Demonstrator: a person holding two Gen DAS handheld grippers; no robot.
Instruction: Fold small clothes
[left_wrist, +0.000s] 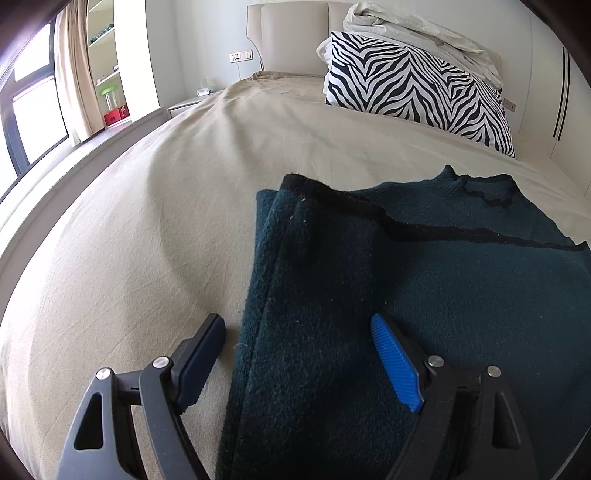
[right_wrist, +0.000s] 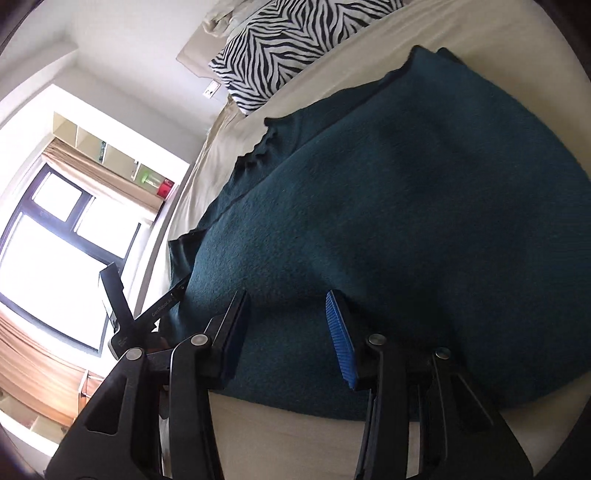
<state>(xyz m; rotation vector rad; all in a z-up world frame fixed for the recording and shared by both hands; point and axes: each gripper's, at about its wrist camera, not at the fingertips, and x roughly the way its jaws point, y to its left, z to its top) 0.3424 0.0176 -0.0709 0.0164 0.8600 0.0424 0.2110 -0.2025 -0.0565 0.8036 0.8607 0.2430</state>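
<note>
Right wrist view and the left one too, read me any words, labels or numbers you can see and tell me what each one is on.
"GenRobot.ai", as best it reads: small white print on the black bar of the left gripper, seen in the right wrist view.
Small print on that gripper's grey base: too blurred to read.
Sweater, zebra pillow, bed sheet, wall sockets: no readable text.

You have a bed (left_wrist: 155, 206) in front of you, covered by a beige sheet (left_wrist: 110, 280) with soft creases. A dark teal knit garment (left_wrist: 424, 295) lies flat on it, one side folded over so a black-trimmed edge crosses the top layer. Toward the headboard (left_wrist: 291, 37) a zebra-striped pillow (left_wrist: 417, 85) rests on the sheet, well apart from the garment, with crumpled pale bedding (left_wrist: 424, 33) piled on it.
</note>
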